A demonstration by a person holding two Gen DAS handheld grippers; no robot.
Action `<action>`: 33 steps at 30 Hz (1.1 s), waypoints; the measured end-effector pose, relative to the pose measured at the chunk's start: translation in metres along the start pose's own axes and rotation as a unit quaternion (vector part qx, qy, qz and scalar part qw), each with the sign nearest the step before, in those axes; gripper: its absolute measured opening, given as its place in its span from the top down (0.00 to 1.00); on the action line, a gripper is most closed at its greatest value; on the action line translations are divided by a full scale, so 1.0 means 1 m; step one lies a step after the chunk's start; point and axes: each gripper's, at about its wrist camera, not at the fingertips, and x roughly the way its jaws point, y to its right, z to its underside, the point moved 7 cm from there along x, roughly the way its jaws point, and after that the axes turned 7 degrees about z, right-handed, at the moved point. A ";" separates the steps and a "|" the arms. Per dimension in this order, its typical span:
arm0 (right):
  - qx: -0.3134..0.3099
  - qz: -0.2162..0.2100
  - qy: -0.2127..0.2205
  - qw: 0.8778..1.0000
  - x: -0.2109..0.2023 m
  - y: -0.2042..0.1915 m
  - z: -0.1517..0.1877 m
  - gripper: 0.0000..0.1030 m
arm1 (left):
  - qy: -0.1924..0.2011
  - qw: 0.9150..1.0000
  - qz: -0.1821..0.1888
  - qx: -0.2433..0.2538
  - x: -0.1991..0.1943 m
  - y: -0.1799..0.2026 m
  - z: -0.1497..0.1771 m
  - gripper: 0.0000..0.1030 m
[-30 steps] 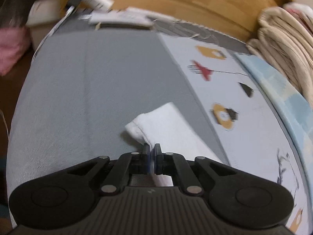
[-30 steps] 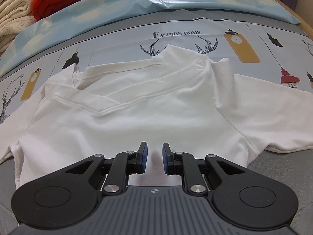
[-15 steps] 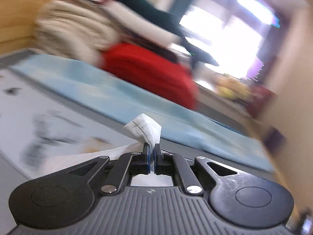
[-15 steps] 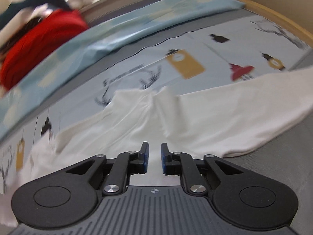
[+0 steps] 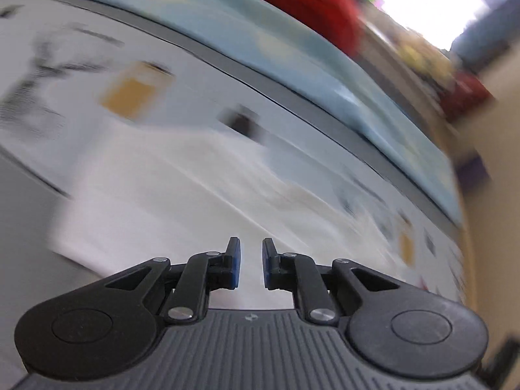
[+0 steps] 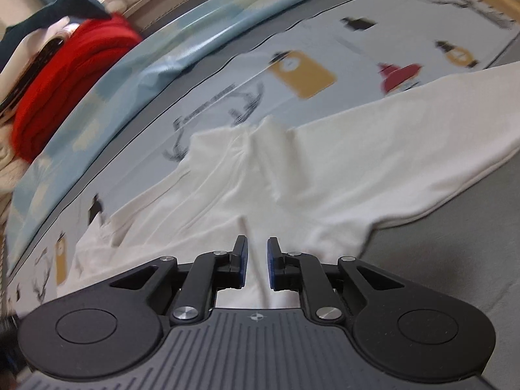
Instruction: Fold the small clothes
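The left gripper (image 5: 248,261) has just let the sleeve go — jaws opening, empty; right gripper (image 6: 256,265) opening, empty, over the shirt (image 6: 292,175) — one fold laid.

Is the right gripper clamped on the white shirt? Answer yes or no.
No: the right gripper hovers over the white shirt with a clear gap between its blue pads and no cloth pinched there.

A grey bed surface (image 6: 455,260) carries a printed sheet (image 6: 308,52) with antlers and lanterns; a pale blue quilt (image 6: 130,74) edges it; red folded fabric (image 6: 65,74) behind; bright window (image 5: 438,0) beyond.
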 end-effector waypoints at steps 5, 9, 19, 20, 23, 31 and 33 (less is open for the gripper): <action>-0.044 0.014 -0.035 0.998 0.027 -0.015 0.025 0.82 | 0.046 0.996 -0.070 -0.021 -0.019 -0.048 -0.048 0.87; -0.066 0.040 -0.057 0.995 0.049 -0.022 0.039 0.82 | 0.055 0.996 -0.068 -0.031 -0.025 -0.059 -0.063 0.87; -0.175 0.014 0.055 0.983 0.021 -0.061 0.033 0.96 | 0.064 0.996 -0.067 -0.019 -0.036 -0.063 -0.073 0.87; -0.177 0.005 0.079 0.981 0.011 -0.064 0.027 0.96 | 0.061 0.996 -0.067 -0.016 -0.035 -0.064 -0.073 0.87; -0.159 -0.016 0.134 0.978 -0.016 -0.060 0.006 0.97 | 0.056 0.996 -0.070 -0.012 -0.031 -0.069 -0.072 0.87; -0.075 0.118 0.113 0.984 0.008 0.028 -0.025 0.97 | 0.022 0.998 -0.059 -0.005 -0.006 -0.069 -0.060 0.83; -0.078 0.112 0.124 0.983 0.005 0.027 -0.027 0.97 | 0.012 0.999 -0.041 -0.006 0.005 -0.068 -0.054 0.79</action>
